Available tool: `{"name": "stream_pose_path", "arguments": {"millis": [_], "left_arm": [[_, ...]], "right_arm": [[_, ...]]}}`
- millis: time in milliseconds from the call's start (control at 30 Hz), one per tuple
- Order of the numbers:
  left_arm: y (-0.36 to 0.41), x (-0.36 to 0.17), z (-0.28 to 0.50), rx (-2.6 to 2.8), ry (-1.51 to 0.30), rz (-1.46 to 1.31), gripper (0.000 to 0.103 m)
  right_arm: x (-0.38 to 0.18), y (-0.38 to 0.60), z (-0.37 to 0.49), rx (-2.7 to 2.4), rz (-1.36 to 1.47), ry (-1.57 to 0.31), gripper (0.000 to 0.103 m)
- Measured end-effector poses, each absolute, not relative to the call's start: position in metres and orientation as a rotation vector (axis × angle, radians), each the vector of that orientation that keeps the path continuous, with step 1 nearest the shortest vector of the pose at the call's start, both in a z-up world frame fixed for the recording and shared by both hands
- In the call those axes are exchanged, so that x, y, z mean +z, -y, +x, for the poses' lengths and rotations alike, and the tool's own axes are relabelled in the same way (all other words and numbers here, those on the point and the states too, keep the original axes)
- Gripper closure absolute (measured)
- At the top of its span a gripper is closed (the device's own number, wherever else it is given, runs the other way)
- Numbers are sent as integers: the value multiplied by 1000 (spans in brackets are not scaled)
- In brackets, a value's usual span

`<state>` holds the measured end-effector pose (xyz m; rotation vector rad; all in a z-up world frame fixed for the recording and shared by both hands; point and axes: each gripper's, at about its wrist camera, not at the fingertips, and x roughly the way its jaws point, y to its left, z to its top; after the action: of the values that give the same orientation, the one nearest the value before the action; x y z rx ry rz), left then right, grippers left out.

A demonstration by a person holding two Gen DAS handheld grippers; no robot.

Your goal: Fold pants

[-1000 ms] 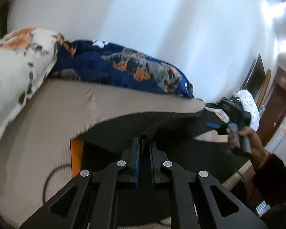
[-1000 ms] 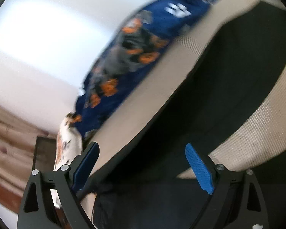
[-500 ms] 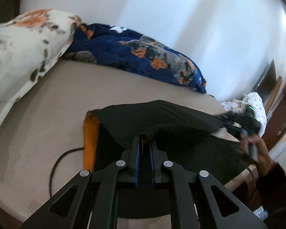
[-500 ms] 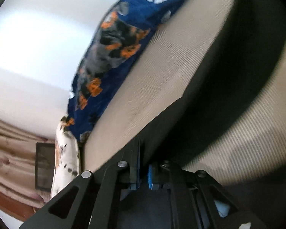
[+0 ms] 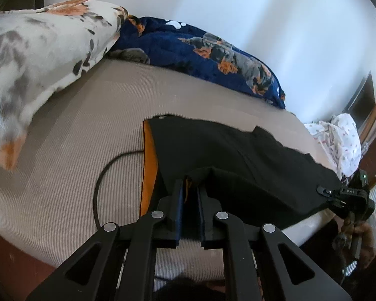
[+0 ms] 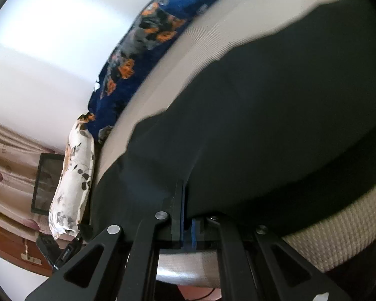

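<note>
Left wrist view: black pants (image 5: 228, 155) are seen spread across a beige ribbed mattress (image 5: 92, 115), from the centre out to the edge at 3 o'clock. A fold of the black cloth, orange lining showing, is clamped between the nearly closed jaws of the left gripper (image 5: 190, 188) at 6 o'clock. An orange strip (image 5: 148, 165) lies along the pants' near-left edge, with a black cable (image 5: 105, 173) looped on the mattress at 8 o'clock. A floral pillow (image 5: 37, 50) is seen at 10 o'clock, a navy printed blanket (image 5: 203, 57) at 12 (against the white wall). At 4 o'clock the right gripper (image 5: 328, 193) is pinched on the pants' far end, a hand (image 5: 361, 235) beneath it.

Right wrist view: the frame is filled from centre to 3 o'clock by the pants (image 6: 275, 125). Their edge is gripped in the right gripper (image 6: 188, 200), whose jaws have just been closing and stand together on the cloth. The blanket (image 6: 143, 50) is seen at 11 o'clock, the pillow (image 6: 72, 180) at 8, the left gripper (image 6: 62, 250) at 7.
</note>
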<state>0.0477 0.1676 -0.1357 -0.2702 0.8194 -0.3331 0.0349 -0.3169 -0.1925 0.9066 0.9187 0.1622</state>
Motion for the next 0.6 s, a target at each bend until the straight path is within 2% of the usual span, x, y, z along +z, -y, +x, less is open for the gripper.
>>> {"name": "stream_pose_path", "arguments": {"millis": [333,500,600], "left_arm": [[-183,-139,33,-169,-785,-200,88],[-213,-114,25,-76,-711,-255,87],[-197,-97,26,-123,-685,-224,87]], "right_arm": [[-199,309,28,169,873,-935,99],[-198,309,26,179,880,-928,99],[-199,309,25,183,881,-924,99]]}}
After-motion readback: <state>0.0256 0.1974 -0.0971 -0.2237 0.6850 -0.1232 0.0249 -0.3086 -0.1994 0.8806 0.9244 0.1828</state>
